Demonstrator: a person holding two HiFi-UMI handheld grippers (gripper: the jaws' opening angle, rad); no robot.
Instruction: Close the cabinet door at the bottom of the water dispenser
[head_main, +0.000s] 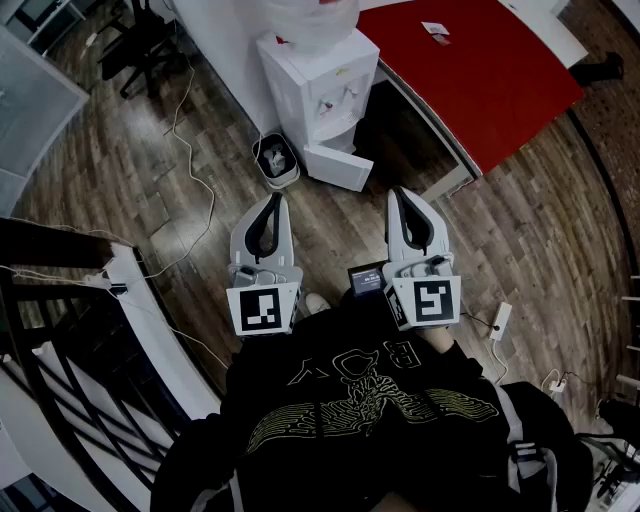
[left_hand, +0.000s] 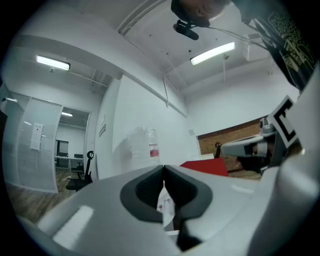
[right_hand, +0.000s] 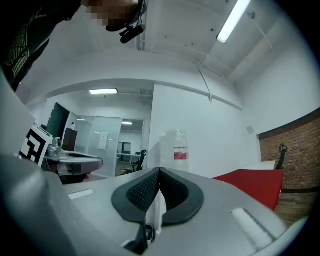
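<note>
Ahead of you: one water dispenser (head_main: 318, 88) stands against the white wall, with one large bottle (head_main: 312, 20) on top.
Task's thing: one cabinet door (head_main: 338, 167) at the foot of the dispenser, swung out from the body toward you and not yet closed.
Door's long axis: its visible edge runs across your line of sight, from left to lower right in the head view; you cannot make out the hinge side from here.
Direction from the jaws: the door lies forward of both tips, between the two lines they point along, and well apart from either.
Left gripper (head_main: 274, 198): one, held level, jaws clenched tip to tip with nothing between them.
Right gripper (head_main: 399, 193): one, held level, jaws pressed together and empty as well.
Nearer hand: a close call; the door's outer edge looks to sit slightly toward your right gripper, so that one probably has the shorter reach.
Beside the door: one small bin (head_main: 277, 160) stands just to its left, so a push from the right side looks cleaner.
Other counts: one red table (head_main: 480, 70) to the right, one office chair (head_main: 140, 45) far left.
</note>
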